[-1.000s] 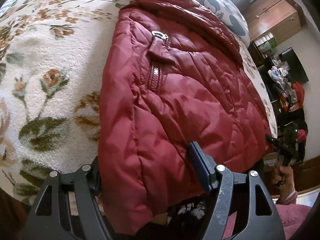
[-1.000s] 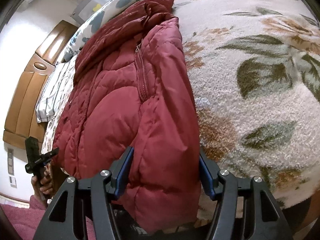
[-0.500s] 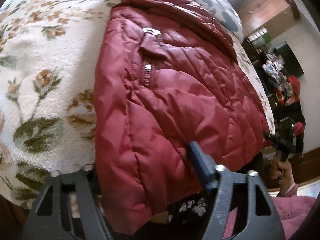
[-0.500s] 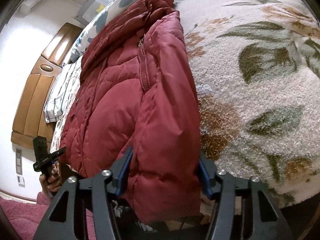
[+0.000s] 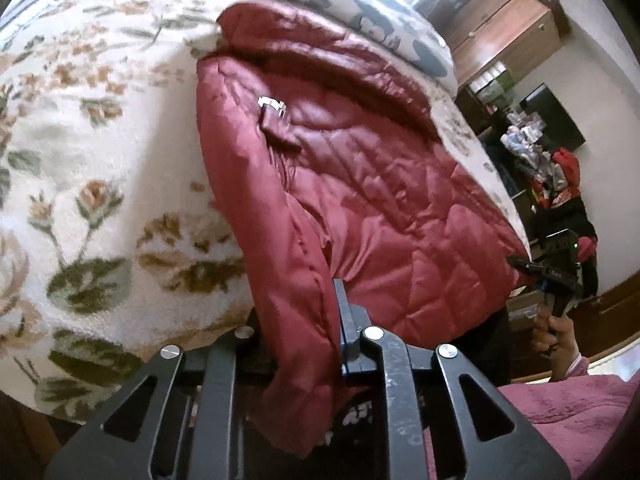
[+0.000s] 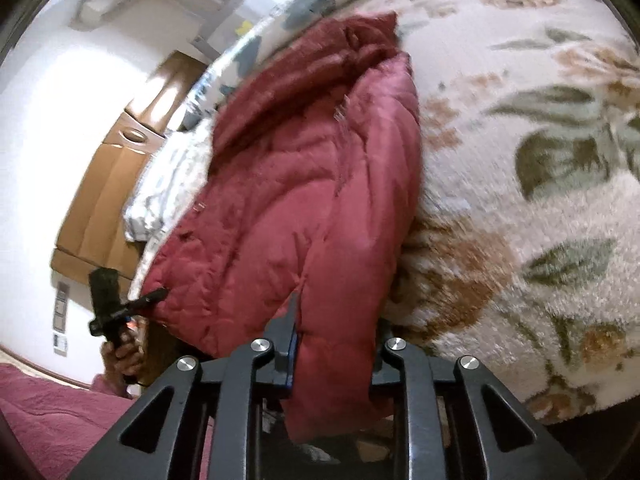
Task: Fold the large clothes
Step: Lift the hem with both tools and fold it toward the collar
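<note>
A dark red quilted puffer jacket [image 5: 360,168] lies on a floral blanket [image 5: 100,160], its hem hanging over the near edge. My left gripper [image 5: 298,320] is shut on the jacket's hem at its left corner. In the right wrist view the same jacket [image 6: 304,184] lies lengthwise, and my right gripper [image 6: 336,336] is shut on the hem at its right corner. Each gripper shows small in the other's view, the right one [image 5: 556,276] and the left one [image 6: 116,304]. A zip pull [image 5: 272,104] glints on a pocket.
The bed's cream floral blanket [image 6: 520,160] spreads to both sides of the jacket. A blue-patterned pillow [image 5: 360,20] lies at the far end. Wooden cabinets [image 5: 508,24] and cluttered shelves [image 5: 540,152] stand at the right, a wooden headboard [image 6: 108,184] at the left.
Both grippers have closed from wide open onto the jacket's hem. Both views have pulled back and tilted a little, and the jacket now looks bunched and lifted at the near edge.
</note>
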Demonstrator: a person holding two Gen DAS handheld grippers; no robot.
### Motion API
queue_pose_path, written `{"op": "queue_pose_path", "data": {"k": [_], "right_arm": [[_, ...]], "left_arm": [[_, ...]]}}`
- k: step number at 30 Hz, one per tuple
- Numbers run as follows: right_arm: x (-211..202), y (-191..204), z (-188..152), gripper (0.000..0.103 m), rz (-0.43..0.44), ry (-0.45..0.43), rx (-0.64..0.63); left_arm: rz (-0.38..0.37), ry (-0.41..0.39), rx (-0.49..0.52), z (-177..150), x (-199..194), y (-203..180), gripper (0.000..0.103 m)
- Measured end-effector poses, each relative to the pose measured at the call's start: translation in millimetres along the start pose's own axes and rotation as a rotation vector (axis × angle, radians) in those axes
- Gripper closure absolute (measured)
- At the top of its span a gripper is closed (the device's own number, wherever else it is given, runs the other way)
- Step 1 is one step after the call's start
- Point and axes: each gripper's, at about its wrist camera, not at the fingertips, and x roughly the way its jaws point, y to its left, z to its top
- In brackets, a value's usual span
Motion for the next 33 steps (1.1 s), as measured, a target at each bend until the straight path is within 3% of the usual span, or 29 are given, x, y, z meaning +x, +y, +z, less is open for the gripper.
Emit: {"op": "queue_pose_path", "data": {"k": [7,14,19,33], "right_arm": [[-19.8,24.3,27.4,0.083,0.103,-0.122,-0.043],[-27.3,45.2,68.0,0.083,0.117,-0.239,-0.072],[-24.7,56.1,96.2,0.083,0.11,-0.296,-0.086],[5.0,60.0,182.5,0.083,-0.018,-0.395,-0.049]], "left_arm": [[-0.028,-0.139,0.022,32.8,-26.3,-17.4,0.089],[-0.038,-0.272,-0.029,76.4,-37.4,-21.7,0.089],[-0.025,-0.308,-0.037,102.7,-35.4,-20.8,0.089],[0.051,-0.351,-0.07,188.4,-7.5,-19.9,0.089]]}}
